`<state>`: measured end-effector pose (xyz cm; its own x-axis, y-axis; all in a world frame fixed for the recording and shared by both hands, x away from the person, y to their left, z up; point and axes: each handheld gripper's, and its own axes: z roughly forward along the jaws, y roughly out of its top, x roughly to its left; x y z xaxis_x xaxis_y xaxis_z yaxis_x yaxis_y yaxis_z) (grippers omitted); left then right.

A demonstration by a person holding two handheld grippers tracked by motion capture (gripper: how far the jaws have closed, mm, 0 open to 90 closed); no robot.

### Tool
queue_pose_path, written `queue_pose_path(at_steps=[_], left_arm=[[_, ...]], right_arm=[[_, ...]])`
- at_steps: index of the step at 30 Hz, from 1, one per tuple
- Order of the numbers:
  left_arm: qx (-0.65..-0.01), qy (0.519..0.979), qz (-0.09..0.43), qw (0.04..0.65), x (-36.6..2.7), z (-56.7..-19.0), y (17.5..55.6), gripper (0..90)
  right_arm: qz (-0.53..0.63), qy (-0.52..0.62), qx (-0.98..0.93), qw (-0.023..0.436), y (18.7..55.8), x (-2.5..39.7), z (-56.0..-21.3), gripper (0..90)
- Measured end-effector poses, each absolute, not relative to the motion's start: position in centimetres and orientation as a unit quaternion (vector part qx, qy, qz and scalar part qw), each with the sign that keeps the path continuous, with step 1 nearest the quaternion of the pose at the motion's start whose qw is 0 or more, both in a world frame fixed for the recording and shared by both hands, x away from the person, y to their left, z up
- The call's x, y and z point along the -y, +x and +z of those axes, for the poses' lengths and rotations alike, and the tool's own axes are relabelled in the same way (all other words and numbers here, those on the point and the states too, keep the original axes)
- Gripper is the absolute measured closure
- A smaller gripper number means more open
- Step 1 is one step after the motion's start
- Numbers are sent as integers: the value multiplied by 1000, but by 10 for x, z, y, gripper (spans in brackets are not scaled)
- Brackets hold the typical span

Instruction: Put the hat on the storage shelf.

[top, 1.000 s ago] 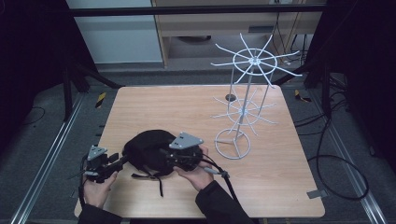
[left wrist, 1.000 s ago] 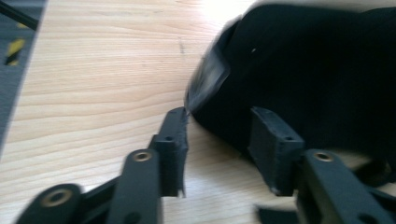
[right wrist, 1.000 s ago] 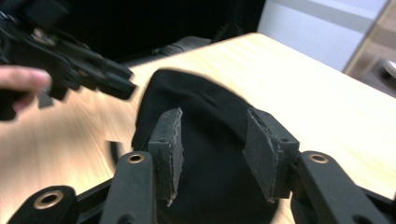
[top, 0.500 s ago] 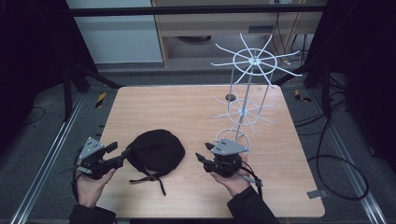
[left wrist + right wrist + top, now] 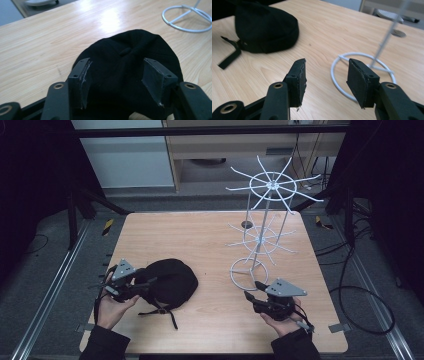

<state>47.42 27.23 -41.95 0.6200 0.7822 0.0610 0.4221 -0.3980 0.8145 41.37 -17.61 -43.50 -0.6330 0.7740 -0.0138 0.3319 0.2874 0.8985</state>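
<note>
A black cap (image 5: 172, 281) lies on the wooden table (image 5: 200, 240), left of the middle, with its strap (image 5: 165, 312) trailing toward the front edge. My left gripper (image 5: 149, 282) is at the cap's left side. In the left gripper view the gripper (image 5: 121, 72) is open with the cap (image 5: 130, 55) lying between and beyond the jaws. My right gripper (image 5: 253, 290) is open and holds nothing, just in front of the base ring (image 5: 248, 270) of a white wire rack (image 5: 270, 187). The right gripper view shows the gripper (image 5: 325, 75), the base ring (image 5: 362, 75) and the cap (image 5: 264, 27).
The rack stands at the right of the table, with spokes spreading out at two heights. A small round hole (image 5: 246, 224) sits near the table's far edge. Bare wood lies between the cap and the rack. Cables (image 5: 360, 290) run over the floor to the right.
My right gripper has left the cap and swung right, to the front of the rack's base. My left gripper has moved in to the cap's left side. The cap has stayed in place.
</note>
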Motion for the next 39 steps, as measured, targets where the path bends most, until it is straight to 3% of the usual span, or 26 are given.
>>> queue_pose_path(at_steps=[8,14,19,24,39], left_arm=[[-360,831,208,370,-256,-426,495,418],[-352,843,189,361,-246,-431,505,482],[-350,850,181,350,-239,-432,510,585],[-350,852,167,351,-239,-433,510,747],[-348,829,165,405,-238,-411,491,797]], right_arm=[[460,386,-764,237,410,208,-447,489],[450,398,-763,238,412,220,-453,489],[447,403,-763,236,414,223,-455,490],[443,409,-762,235,415,225,-457,492],[438,430,-753,239,418,242,-464,495]])
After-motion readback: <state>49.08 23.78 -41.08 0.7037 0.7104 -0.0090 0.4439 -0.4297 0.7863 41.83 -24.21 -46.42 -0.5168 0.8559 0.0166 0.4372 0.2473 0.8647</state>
